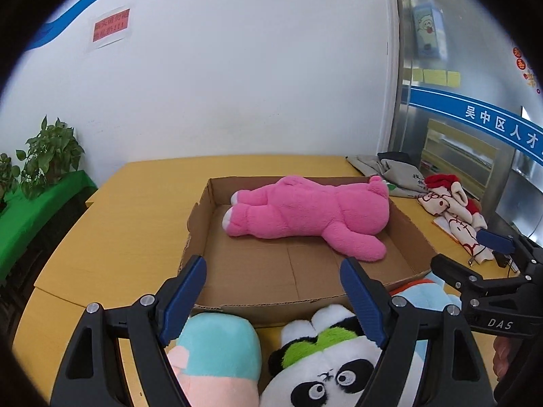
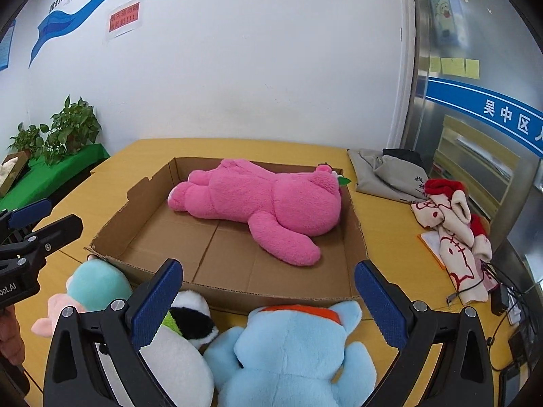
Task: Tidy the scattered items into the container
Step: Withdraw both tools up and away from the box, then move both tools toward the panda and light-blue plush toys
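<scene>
An open cardboard box (image 1: 271, 305) (image 2: 271, 291) sits on the yellow table with a pink plush (image 1: 305, 213) (image 2: 264, 200) lying inside it. In front of the box lie a teal and pink plush (image 1: 217, 349) (image 2: 95, 281), a panda plush (image 1: 322, 366) (image 2: 190, 322) and a light blue plush (image 2: 292, 349) (image 1: 420, 291). My left gripper (image 1: 273, 263) hangs open above the teal plush and the panda, holding nothing. My right gripper (image 2: 268, 266) is open above the blue plush, its pads clear of it. Each gripper shows at the edge of the other's view: the right gripper (image 1: 468, 254) and the left gripper (image 2: 54, 215).
A red and cream pile of clothes (image 2: 451, 230) and a grey bag (image 2: 383, 173) lie on the table right of the box. Cables and a charger (image 2: 502, 298) sit at the right edge. Potted plants (image 2: 71, 132) stand on a green shelf at the left.
</scene>
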### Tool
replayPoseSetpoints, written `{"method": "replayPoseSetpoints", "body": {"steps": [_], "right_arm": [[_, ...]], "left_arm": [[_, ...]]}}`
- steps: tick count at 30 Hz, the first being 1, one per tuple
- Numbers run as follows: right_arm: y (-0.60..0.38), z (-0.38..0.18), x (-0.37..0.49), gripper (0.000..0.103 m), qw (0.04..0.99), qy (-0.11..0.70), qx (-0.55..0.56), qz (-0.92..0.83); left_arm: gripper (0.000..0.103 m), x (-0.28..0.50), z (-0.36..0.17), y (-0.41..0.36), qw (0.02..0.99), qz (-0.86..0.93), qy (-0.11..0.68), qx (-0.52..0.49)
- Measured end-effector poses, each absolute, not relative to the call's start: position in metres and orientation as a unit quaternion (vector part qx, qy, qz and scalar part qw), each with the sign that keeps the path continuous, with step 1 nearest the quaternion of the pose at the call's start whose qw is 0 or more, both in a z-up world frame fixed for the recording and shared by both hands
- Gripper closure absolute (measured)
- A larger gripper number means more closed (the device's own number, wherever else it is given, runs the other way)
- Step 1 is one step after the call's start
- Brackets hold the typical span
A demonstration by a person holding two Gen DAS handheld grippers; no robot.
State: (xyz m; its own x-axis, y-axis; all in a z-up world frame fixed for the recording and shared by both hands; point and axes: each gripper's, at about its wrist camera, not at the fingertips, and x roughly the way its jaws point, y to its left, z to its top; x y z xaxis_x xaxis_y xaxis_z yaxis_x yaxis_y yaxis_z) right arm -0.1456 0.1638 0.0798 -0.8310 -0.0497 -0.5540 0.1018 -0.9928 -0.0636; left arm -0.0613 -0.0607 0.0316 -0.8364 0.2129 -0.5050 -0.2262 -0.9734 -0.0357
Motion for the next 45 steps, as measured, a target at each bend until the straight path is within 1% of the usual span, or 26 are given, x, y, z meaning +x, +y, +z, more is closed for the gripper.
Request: {"method": "replayPoseSetpoints", "body": {"steps": [4, 13, 23, 34, 41, 45], "right_arm": [[0.161, 0.078, -0.142, 0.000, 0.036, 0.046, 0.291, -0.955], [0.156, 0.076, -0.135, 0.000, 0.036, 0.032, 0.285, -0.957], [0.164, 0.074, -0.135, 0.000, 0.037, 0.051, 0.292, -0.954], [0.195, 0.064, -0.135, 0.000, 0.037, 0.017, 0.301, -0.953], [0.211, 0.060, -0.135, 0.000, 0.030, 0.016, 0.311, -0.950], [0.209, 0.058, -0.134, 0.000, 0.052, 0.020, 0.315, -0.948]], "left_arm": [[0.022, -0.061, 0.030, -0.066, 0.116, 0.959, 0.002, -0.259], [0.022, -0.062, 0.025, -0.068, 0.115, 0.955, 0.016, -0.272], [0.022, -0.058, 0.017, -0.064, 0.115, 0.954, -0.004, -0.278], [0.022, -0.058, 0.020, -0.042, 0.121, 0.951, 0.013, -0.283], [0.022, -0.059, 0.014, -0.029, 0.144, 0.945, 0.010, -0.293], [0.022, -0.058, 0.012, -0.035, 0.159, 0.942, 0.008, -0.297]]}}
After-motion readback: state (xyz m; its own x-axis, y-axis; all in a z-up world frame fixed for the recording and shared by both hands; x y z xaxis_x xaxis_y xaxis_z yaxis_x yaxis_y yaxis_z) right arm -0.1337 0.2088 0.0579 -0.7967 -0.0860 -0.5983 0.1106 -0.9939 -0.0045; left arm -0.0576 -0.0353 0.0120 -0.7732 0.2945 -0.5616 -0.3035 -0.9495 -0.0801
